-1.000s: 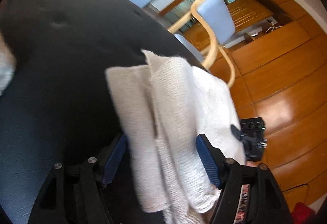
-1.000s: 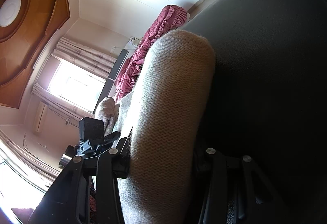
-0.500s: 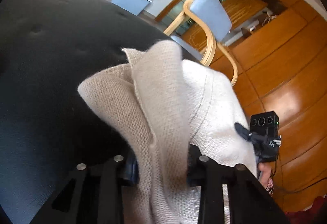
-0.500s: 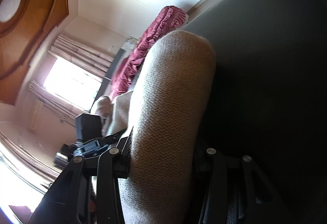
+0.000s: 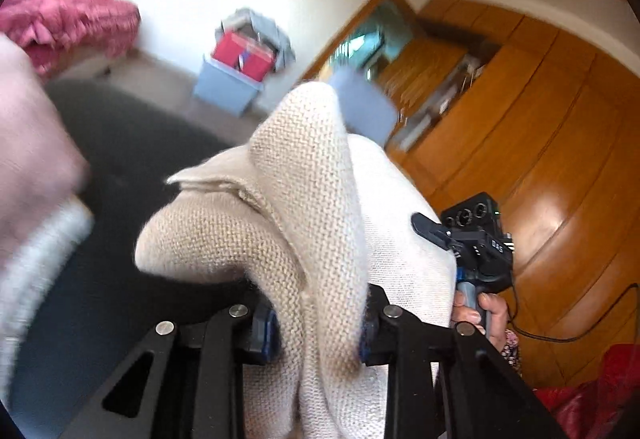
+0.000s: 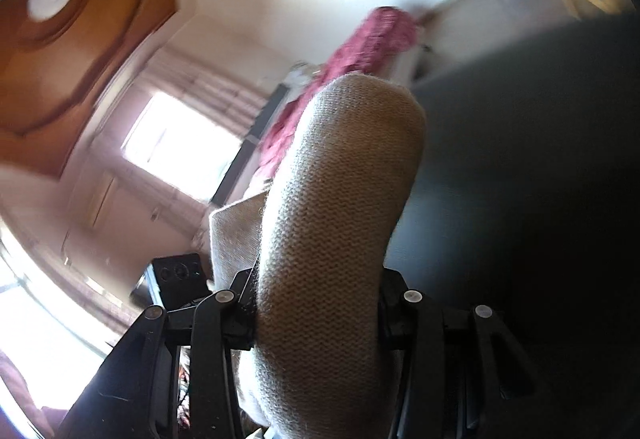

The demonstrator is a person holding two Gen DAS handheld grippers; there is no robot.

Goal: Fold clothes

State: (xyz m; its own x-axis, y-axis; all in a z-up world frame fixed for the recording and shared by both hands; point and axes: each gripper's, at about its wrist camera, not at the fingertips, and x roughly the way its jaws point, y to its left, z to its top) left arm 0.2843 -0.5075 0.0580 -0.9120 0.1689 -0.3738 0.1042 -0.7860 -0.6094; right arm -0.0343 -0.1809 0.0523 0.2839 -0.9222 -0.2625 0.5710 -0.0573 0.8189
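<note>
Sweater [image 5: 320,207] bunches between both grippers: left gripper [image 5: 318,327] closing on its folds, right gripper [image 6: 316,303] clamped on another fold.

Sweater [image 5: 316,199] above the cushion [image 5: 132,159] (box [image 5: 228,91] behind).

Blown-out window [image 6: 172,143] glare, motion-blurred fisheye edges
</note>
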